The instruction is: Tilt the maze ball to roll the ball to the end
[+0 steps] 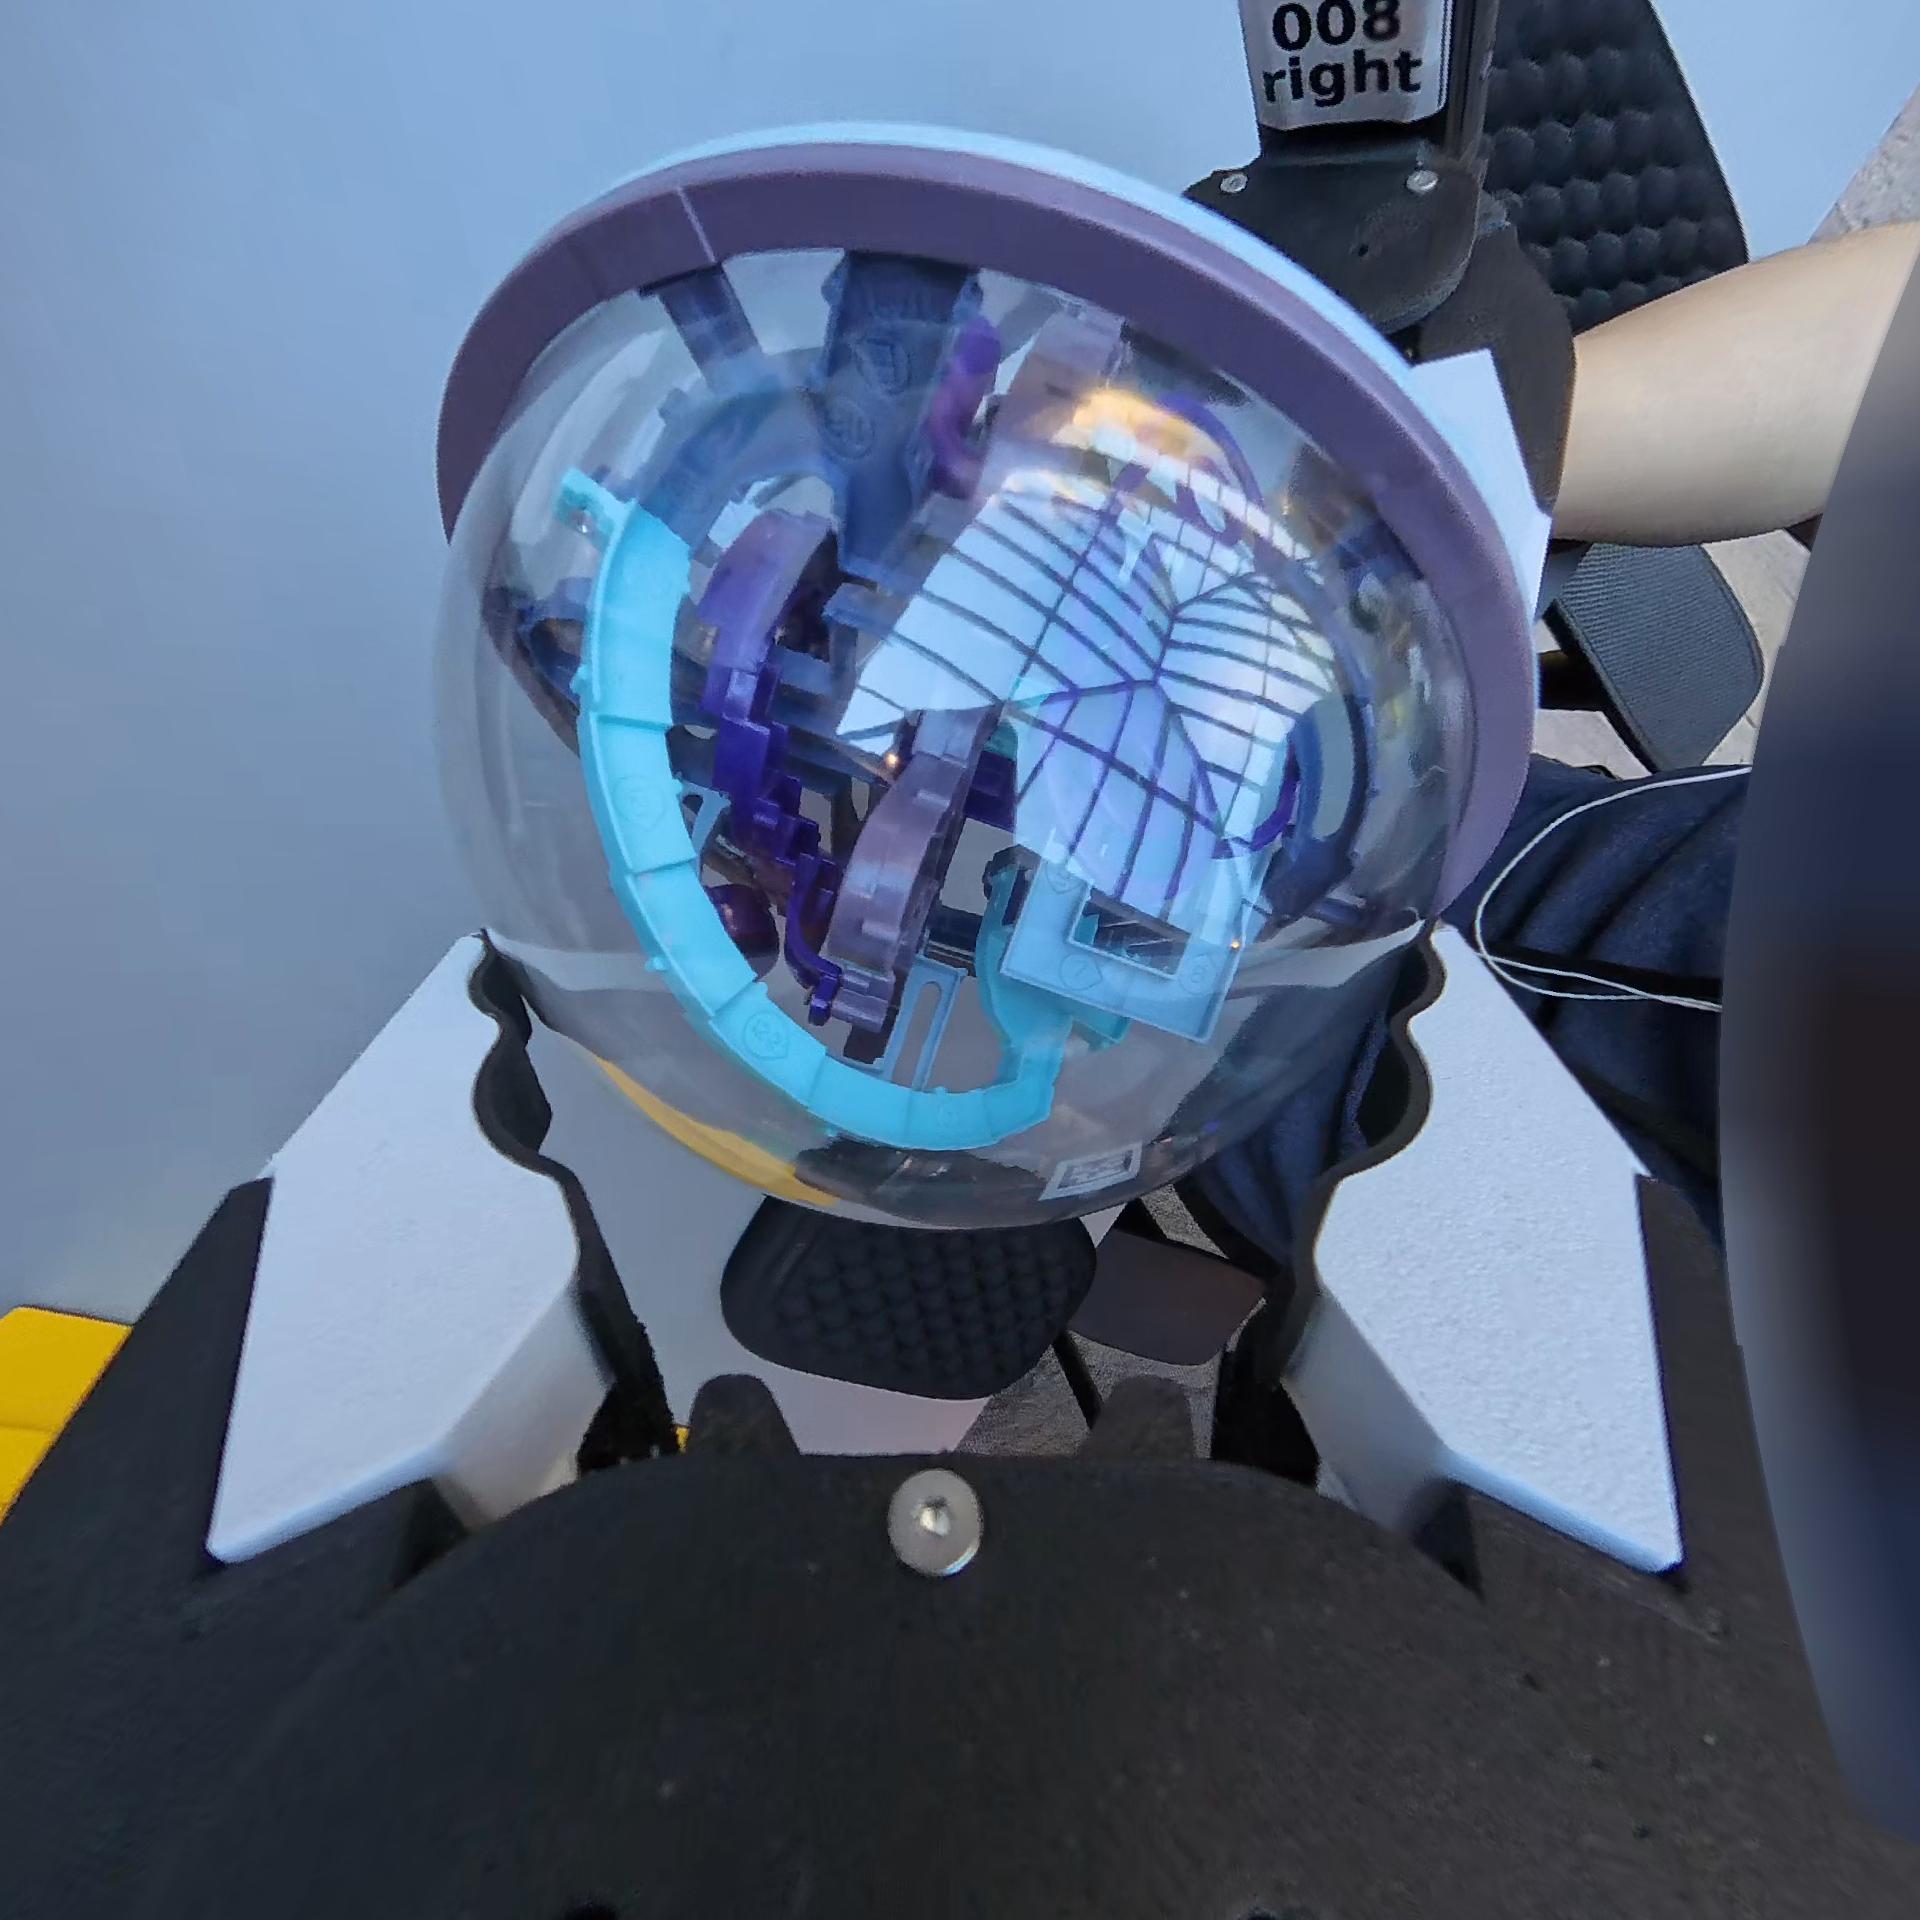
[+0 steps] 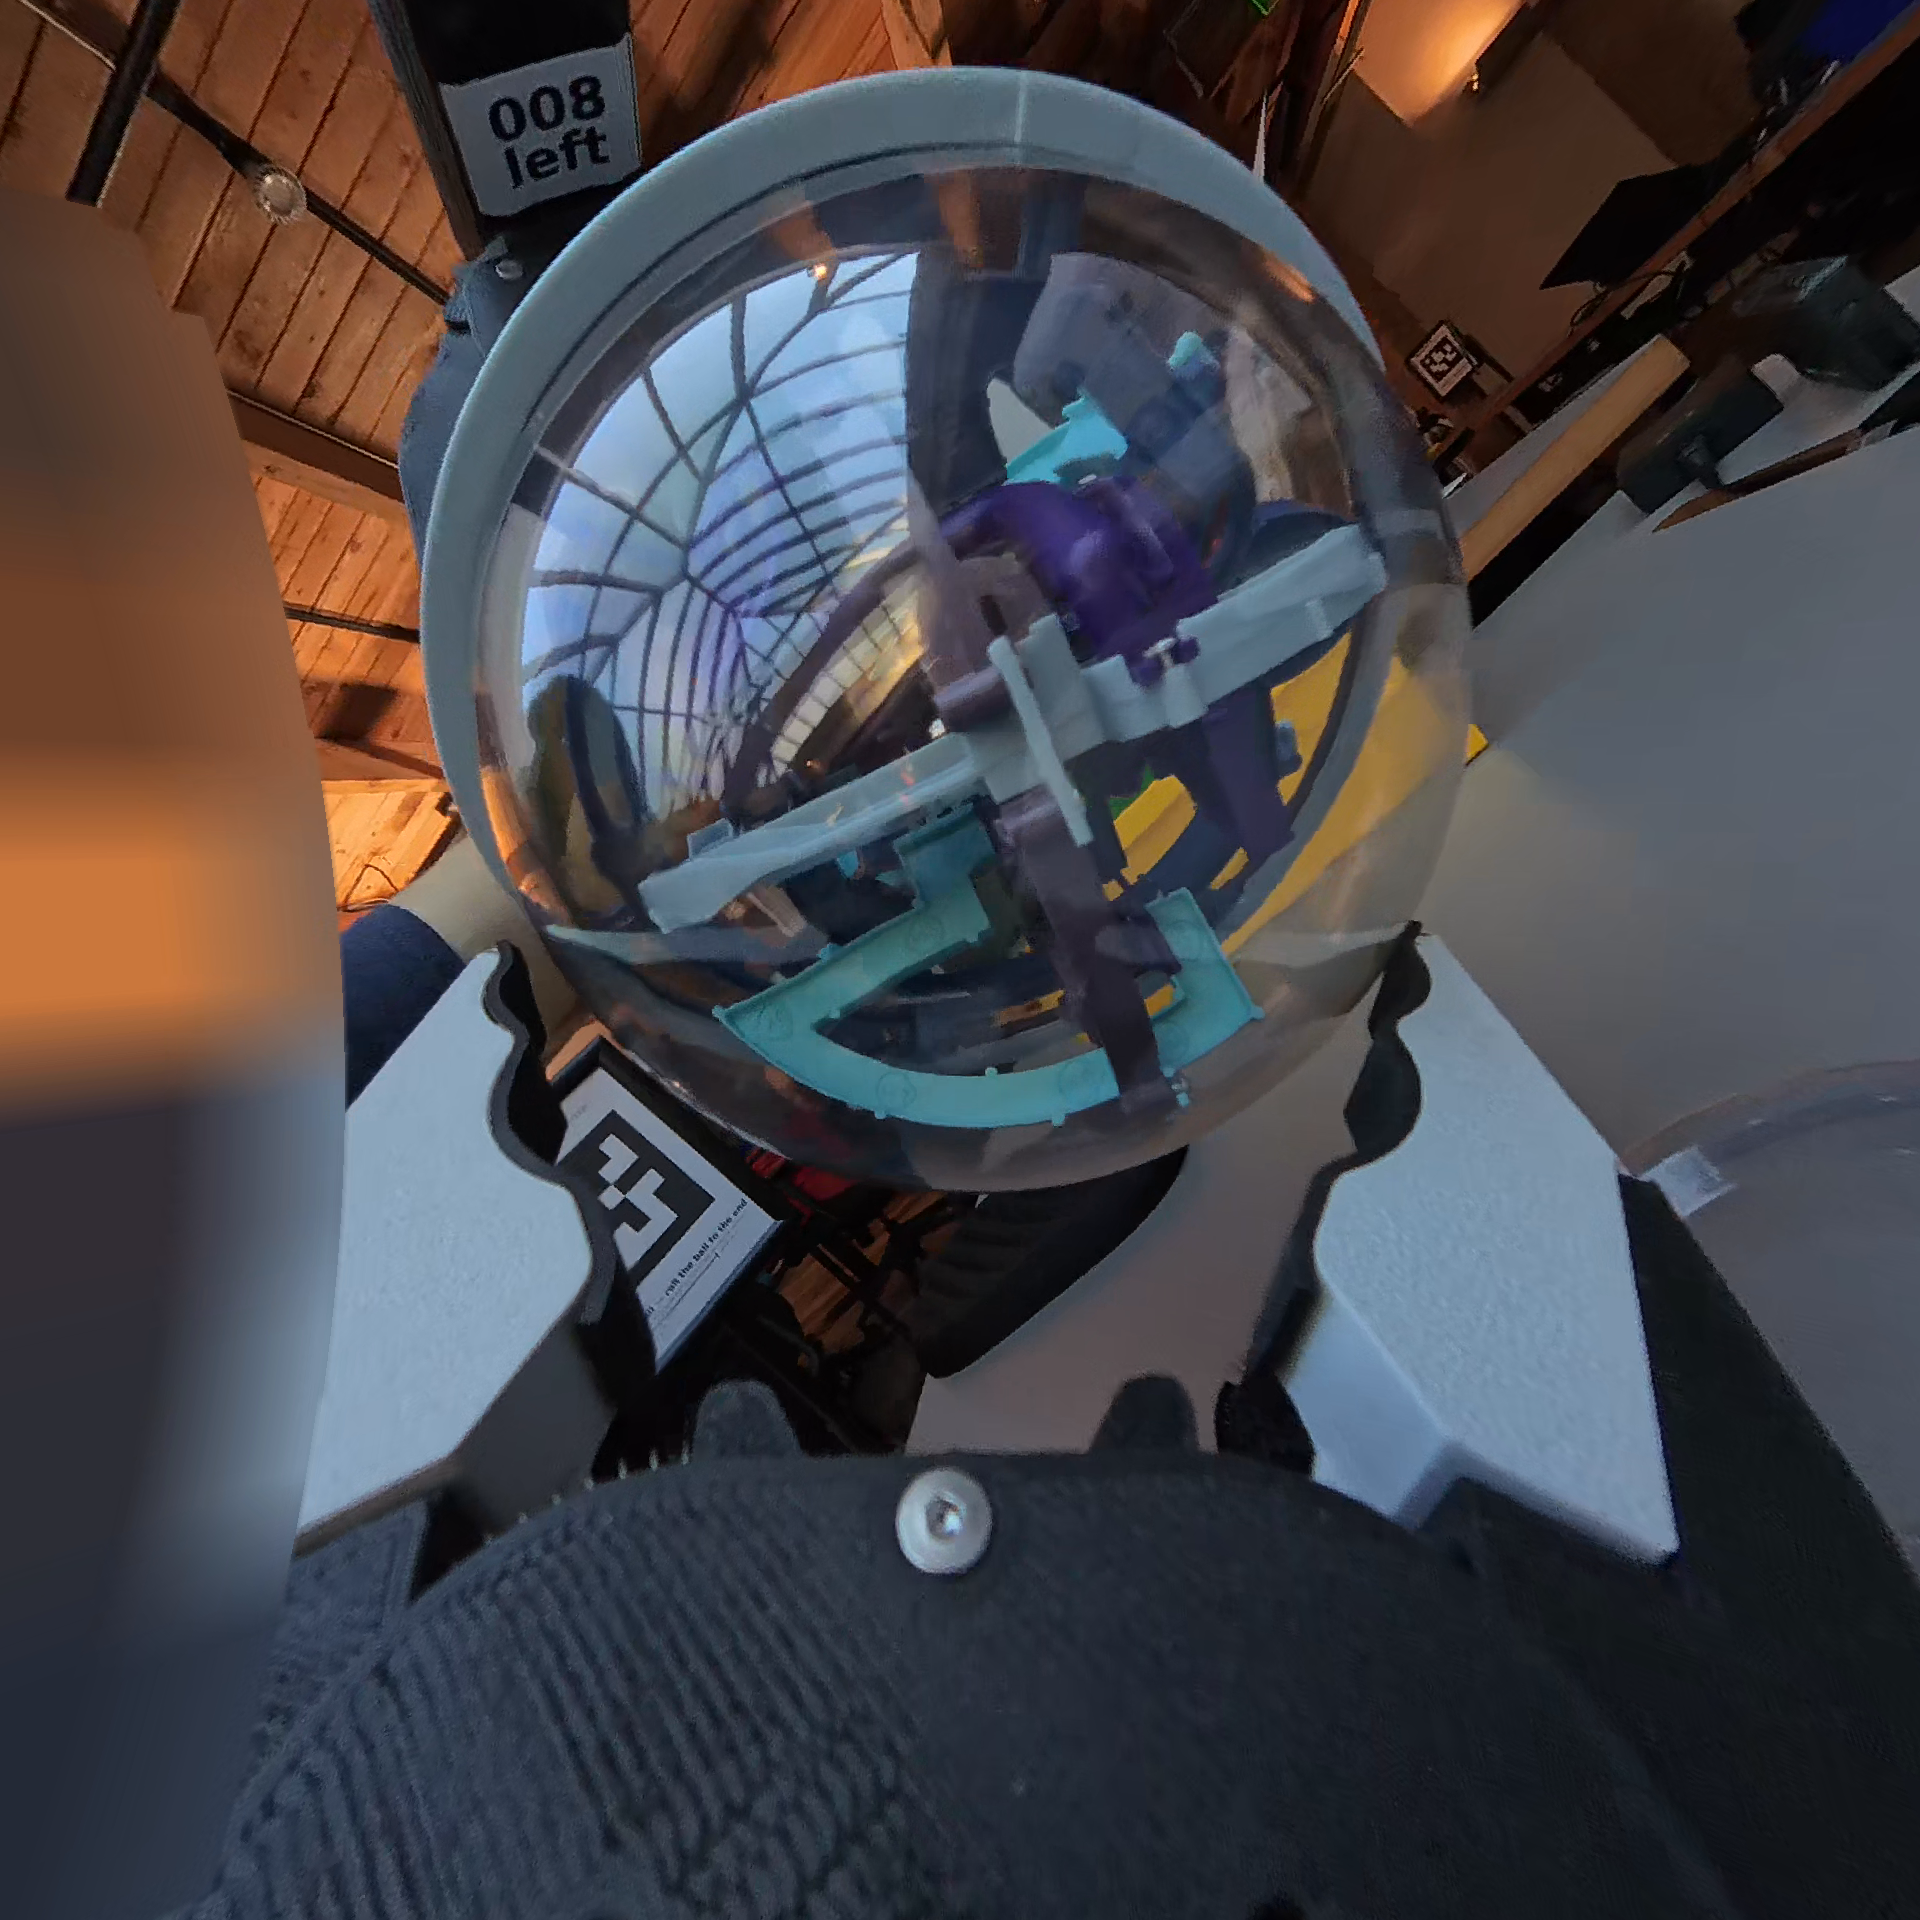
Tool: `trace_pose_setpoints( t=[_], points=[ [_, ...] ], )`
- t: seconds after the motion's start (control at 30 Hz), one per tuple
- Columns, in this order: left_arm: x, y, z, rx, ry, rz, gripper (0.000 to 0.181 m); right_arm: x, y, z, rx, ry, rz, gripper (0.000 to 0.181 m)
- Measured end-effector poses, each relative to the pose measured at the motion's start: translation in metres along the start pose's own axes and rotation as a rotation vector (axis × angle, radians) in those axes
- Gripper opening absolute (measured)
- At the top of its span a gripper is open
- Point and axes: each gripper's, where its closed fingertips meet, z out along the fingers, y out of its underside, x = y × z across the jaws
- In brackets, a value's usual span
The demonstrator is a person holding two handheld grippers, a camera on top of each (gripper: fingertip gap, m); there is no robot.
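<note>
The maze ball (image 1: 966,727) is held up off any surface between the two grippers, a clear sphere with a grey-purple ring (image 1: 1039,239) round its middle and turquoise, purple and grey tracks inside. In the left wrist view the left gripper (image 1: 956,966) has its jaws spread wide, and the white fingers (image 1: 416,1195) press the sphere's lower flanks at about 8 and 4 o'clock. The right gripper (image 1: 1382,177) shows beyond the ball at 1 o'clock, with a bare forearm (image 1: 1714,395) at 3 o'clock. In the right wrist view the right gripper (image 2: 956,987) likewise has its jaws wide apart, cradling the maze ball (image 2: 935,623) from below, the fingers (image 2: 436,1195) touching it at 8 and 4 o'clock. The left gripper (image 2: 520,156) stands behind the ball at 11 o'clock. The small ball inside cannot be picked out. A printed marker card (image 2: 665,1205) lies below at 7 o'clock.
</note>
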Motion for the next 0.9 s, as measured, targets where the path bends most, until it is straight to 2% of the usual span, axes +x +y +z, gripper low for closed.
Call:
trace_pose_setpoints(
  t=[0.03,0.33,0.67,0.9],
  points=[
    [0.0,0.0,0.0,0.001,0.004,-0.005,0.158,0.0,0.001,0.001,-0.01,0.01,-0.019,0.157],
    [0.002,0.0,0.002,-0.015,0.018,-0.028,0.16,0.004,0.0,-0.001,-0.028,0.089,-0.147,0.154],
    [0.005,-0.022,-0.009,0.054,-0.011,-0.029,0.158,-0.004,-0.005,-0.002,0.046,-0.032,0.011,0.15],
    [0.01,-0.037,-0.016,0.086,-0.048,0.063,0.157,-0.011,-0.01,-0.005,0.051,-0.074,-0.007,0.149]
  ],
)
